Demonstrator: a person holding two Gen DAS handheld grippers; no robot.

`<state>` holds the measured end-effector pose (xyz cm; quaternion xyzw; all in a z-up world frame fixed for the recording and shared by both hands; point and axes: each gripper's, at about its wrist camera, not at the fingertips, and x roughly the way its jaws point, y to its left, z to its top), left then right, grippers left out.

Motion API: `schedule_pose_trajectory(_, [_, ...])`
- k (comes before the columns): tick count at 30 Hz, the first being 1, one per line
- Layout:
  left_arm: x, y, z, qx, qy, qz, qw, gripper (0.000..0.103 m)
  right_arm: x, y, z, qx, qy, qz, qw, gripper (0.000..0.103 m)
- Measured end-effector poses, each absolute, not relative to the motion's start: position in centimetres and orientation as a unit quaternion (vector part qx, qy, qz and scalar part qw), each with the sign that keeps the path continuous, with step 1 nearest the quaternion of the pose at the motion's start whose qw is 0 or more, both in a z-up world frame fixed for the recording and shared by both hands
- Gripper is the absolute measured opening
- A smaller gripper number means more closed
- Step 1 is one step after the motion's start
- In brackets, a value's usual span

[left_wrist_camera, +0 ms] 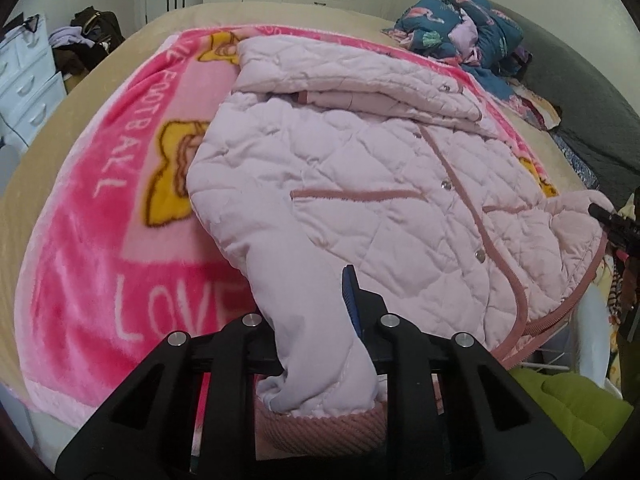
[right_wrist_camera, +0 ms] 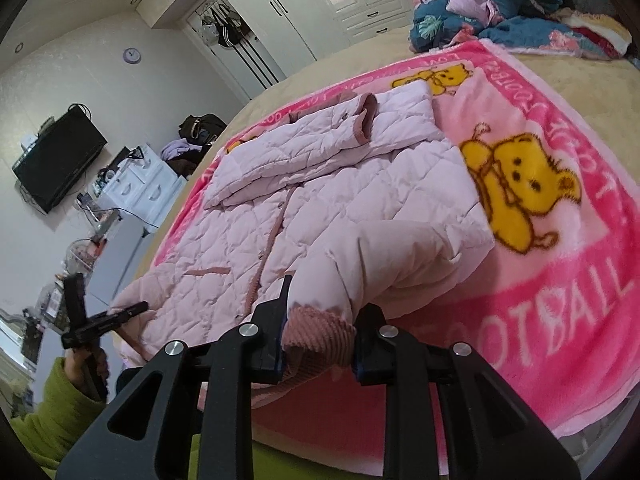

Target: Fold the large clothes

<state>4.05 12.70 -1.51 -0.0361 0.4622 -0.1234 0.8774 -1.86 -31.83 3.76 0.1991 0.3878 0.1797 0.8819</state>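
- Left gripper is clamped on a sleeve of the jacket.
- Right gripper pinches the other sleeve's ribbed cuff.
- Jacket lies front-up on the pink blanket, sleeve ends lifted.

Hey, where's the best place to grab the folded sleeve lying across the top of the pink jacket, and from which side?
Probably by the ribbed cuff of the folded sleeve. It is the firmest, narrowest part, and it curls up off the quilted jacket, so fingers could close on it without catching the layer below. Come from the teddy-bear side of the blanket, where the cuff lies.
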Motion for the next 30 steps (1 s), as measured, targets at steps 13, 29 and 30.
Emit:
schedule_pose_trajectory(13, [5.7,12.6,1.7,-0.040,0.428,-0.121,0.894,0.014,-0.4,-33.6,5.0,0.214,0.358,0.161,0.894,0.022])
schedule_pose_trajectory(29, [8.4,13.3,3.3,-0.054,0.417,-0.106,0.901,0.014,2.8,-34.4,4.8,0.237,0.332,0.159,0.899,0.022])
schedule_pose_trajectory(30, [8.5,13.4,3.3,-0.054,0.417,-0.105,0.901,0.014,2.9,-34.4,4.8,0.238,0.331,0.158,0.899,0.022])
